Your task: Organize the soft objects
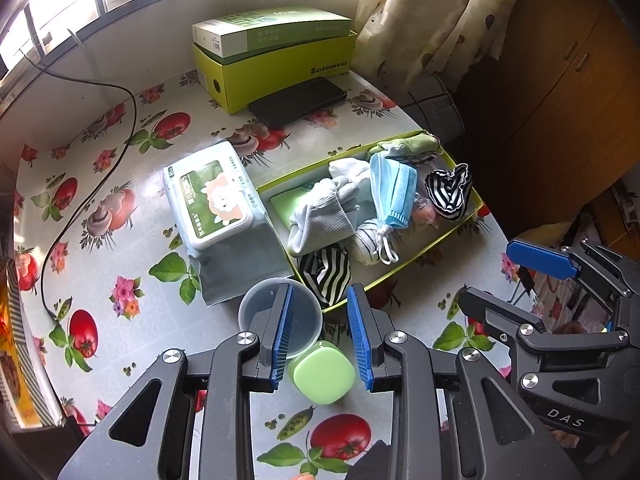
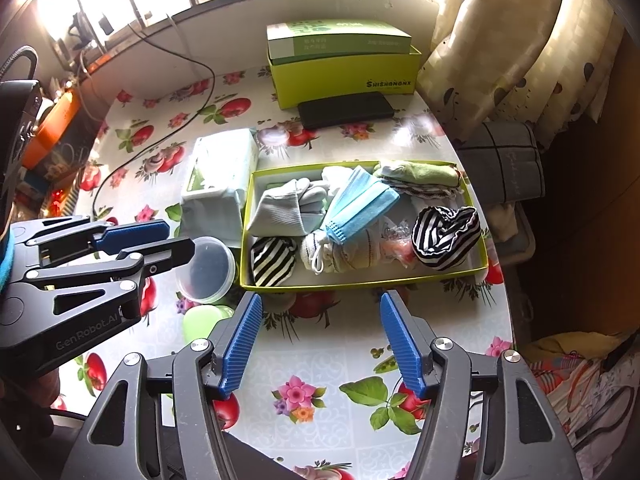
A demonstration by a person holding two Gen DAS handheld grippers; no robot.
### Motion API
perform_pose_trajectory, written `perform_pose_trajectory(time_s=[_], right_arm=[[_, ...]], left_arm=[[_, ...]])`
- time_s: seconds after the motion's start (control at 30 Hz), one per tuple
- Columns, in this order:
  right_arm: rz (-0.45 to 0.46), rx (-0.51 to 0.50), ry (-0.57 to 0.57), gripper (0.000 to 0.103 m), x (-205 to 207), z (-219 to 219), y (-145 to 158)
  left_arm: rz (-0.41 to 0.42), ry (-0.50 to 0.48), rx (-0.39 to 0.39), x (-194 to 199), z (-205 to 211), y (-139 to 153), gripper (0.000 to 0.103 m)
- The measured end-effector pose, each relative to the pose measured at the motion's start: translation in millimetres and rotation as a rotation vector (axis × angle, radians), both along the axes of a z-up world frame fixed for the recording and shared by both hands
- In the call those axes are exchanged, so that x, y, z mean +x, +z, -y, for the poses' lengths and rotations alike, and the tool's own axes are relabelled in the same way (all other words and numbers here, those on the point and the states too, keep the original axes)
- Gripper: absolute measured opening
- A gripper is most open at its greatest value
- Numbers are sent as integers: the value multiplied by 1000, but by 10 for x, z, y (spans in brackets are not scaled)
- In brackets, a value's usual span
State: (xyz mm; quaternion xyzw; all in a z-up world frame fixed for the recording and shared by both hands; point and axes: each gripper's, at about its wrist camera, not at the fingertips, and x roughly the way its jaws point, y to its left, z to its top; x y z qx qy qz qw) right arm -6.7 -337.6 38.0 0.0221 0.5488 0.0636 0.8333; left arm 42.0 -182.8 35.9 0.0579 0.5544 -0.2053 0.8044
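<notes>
A shallow green-rimmed box [image 1: 420, 254] [image 2: 360, 282] on the flowered table holds soft things: white socks [image 1: 324, 216] [image 2: 280, 208], a blue face mask [image 1: 390, 192] [image 2: 360, 204], two black-and-white striped cloths [image 1: 448, 192] [image 2: 444, 236], and a green cloth [image 1: 408, 145] [image 2: 420, 174]. My left gripper [image 1: 320, 336] [image 2: 178, 236] hovers open near the box's left corner, above a clear cup [image 1: 264, 308] and a small green lidded case [image 1: 324, 372]. My right gripper [image 2: 320, 340] [image 1: 516, 284] stands open in front of the box, with only tablecloth between its pads.
A wet-wipe pack [image 1: 212, 200] [image 2: 220, 172] lies against the box's left side. At the back stands a yellow-green shoebox [image 1: 280, 68] [image 2: 344, 76] with a carton on top and a black flat case [image 1: 298, 106] before it. A black cable [image 1: 120, 140] crosses the left side.
</notes>
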Motion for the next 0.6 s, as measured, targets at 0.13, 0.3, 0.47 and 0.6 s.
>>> perform_pose_trajectory(time_s=[0.13, 0.3, 0.47, 0.6], right_arm=[[0, 0, 0, 63, -5, 3, -6], [0, 2, -4, 63, -26, -4, -13], [-3, 4, -4, 64, -27, 2, -24], [-3, 4, -3, 64, -19, 9, -25]], left_arm=[[-1, -5, 7, -10, 18, -10, 29], [-11, -7, 6, -14, 34, -28, 29], [-17, -13, 4, -16, 57, -41, 29], [-23, -14, 6, -8, 63, -60, 29]])
